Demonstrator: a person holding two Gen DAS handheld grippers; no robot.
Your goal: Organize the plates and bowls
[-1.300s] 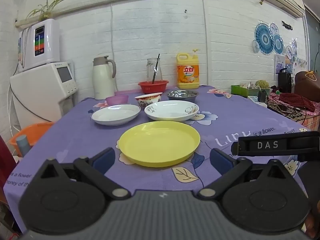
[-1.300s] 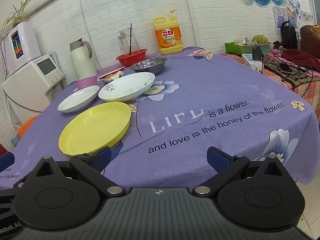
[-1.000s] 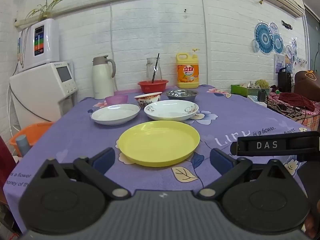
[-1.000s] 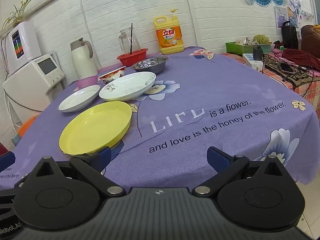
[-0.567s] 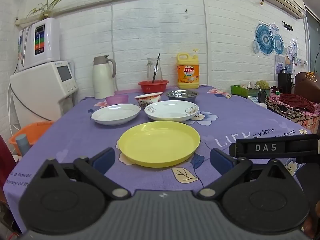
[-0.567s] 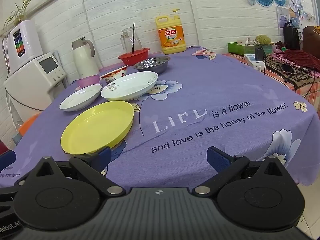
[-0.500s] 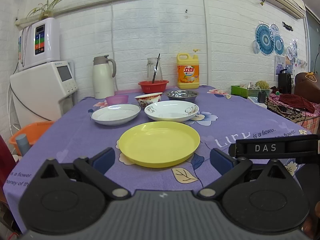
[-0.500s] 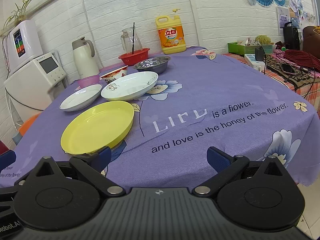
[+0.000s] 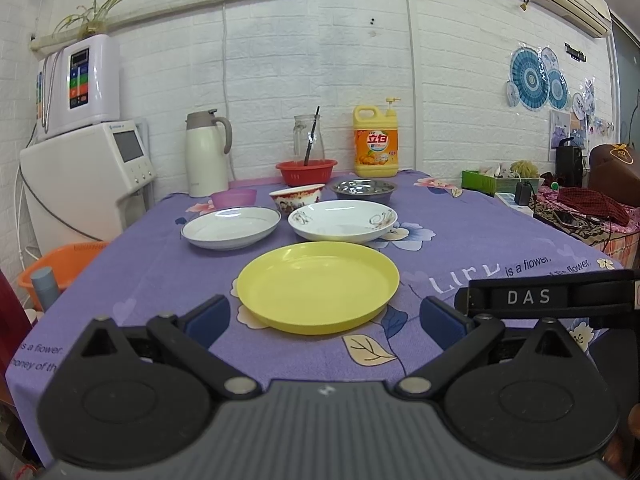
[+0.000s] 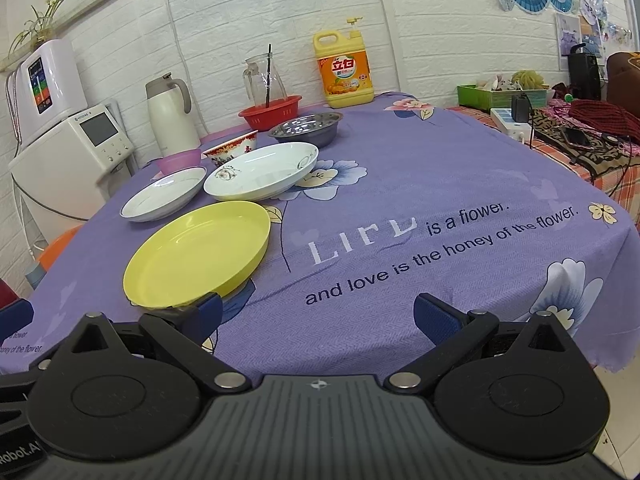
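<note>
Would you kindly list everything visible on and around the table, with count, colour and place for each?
Plate: 1, yellow, nearest on the tablecloth.
Dishes: 2, white; the plain one left, the flower-patterned one right, behind the yellow plate.
Small bowls: 3; purple, red-patterned, steel, in a row farther back.
Basket: 1, red, by the wall.
Glass jug: 1, clear, behind the basket.
Detergent bottle: 1, yellow, by the wall.
Thermos: 1, white, back left.
Tablecloth: 1, purple, covering the table.
Water machine: 1, white, left of the table.
Left gripper: open, before the yellow plate.
Right gripper: open, right of that plate.
</note>
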